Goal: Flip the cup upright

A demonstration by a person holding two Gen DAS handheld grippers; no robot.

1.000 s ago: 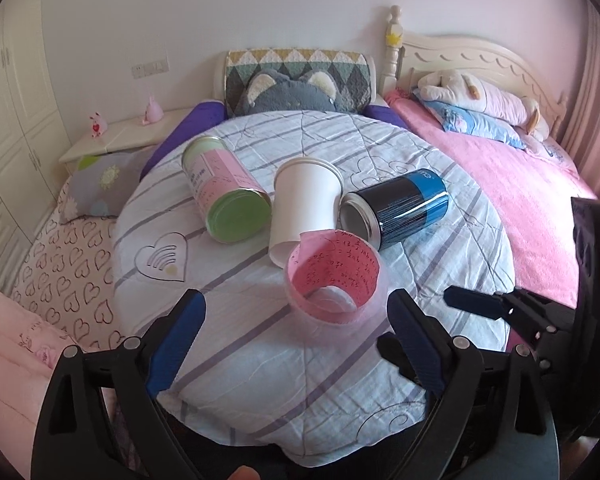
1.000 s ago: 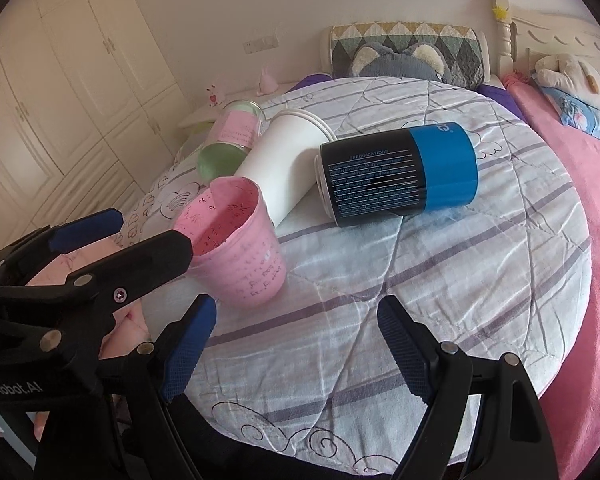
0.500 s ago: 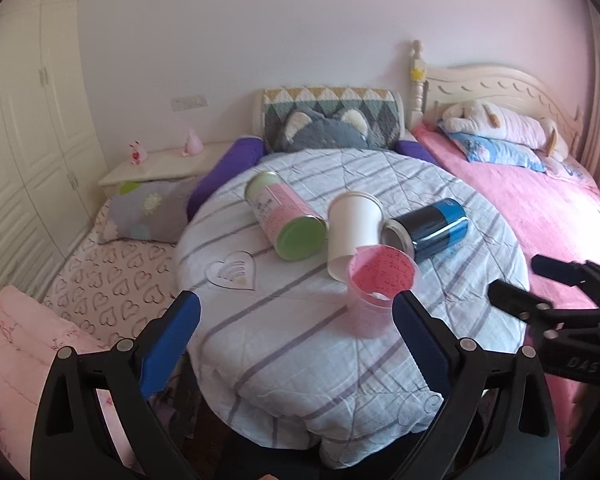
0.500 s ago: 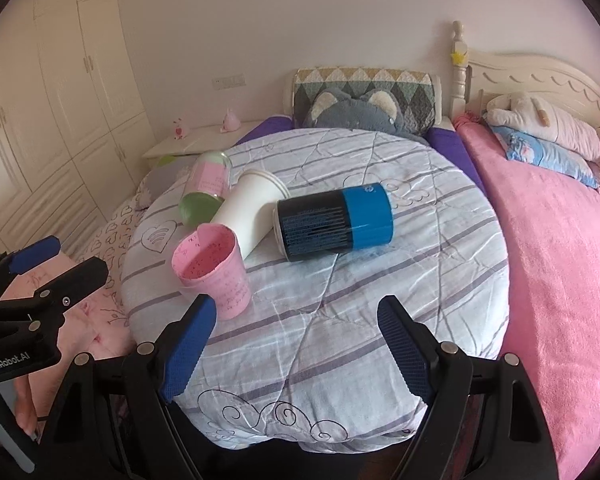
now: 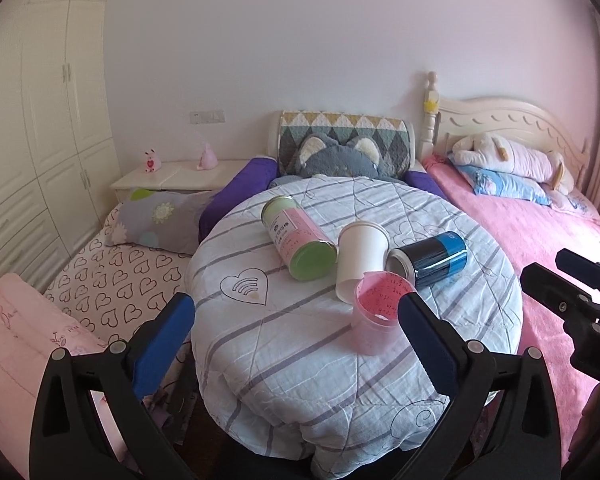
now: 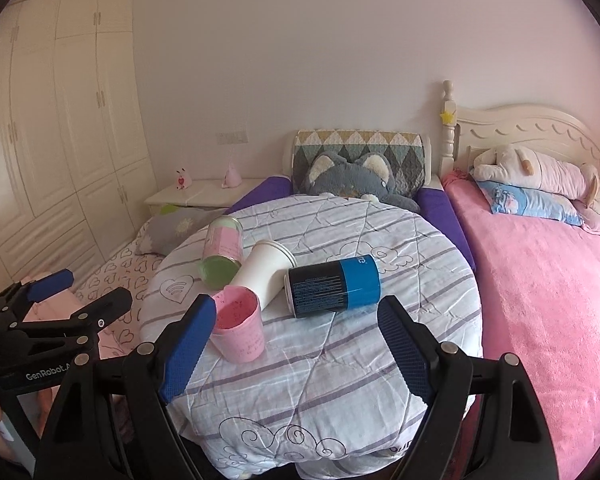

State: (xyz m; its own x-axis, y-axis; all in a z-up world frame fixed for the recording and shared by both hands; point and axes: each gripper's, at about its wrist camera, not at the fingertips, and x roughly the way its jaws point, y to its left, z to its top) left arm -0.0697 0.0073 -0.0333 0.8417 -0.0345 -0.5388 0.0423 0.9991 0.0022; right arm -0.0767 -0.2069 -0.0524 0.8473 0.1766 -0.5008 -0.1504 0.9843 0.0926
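Observation:
A pink plastic cup stands upright on the round cloth-covered table, mouth up; it also shows in the right wrist view. My left gripper is open and empty, well back from the cup. My right gripper is open and empty, also back from the table's near edge. A white paper cup lies on its side behind the pink cup. A black and blue can and a pink and green can also lie on their sides.
A bed with a pink blanket and a plush toy stands to the right. A low mattress with heart print lies left of the table. A grey cat cushion sits behind the table.
Both grippers have pulled back and up from the table. The pink cup was tilted between the left fingers one second ago; now it stands upright and free.

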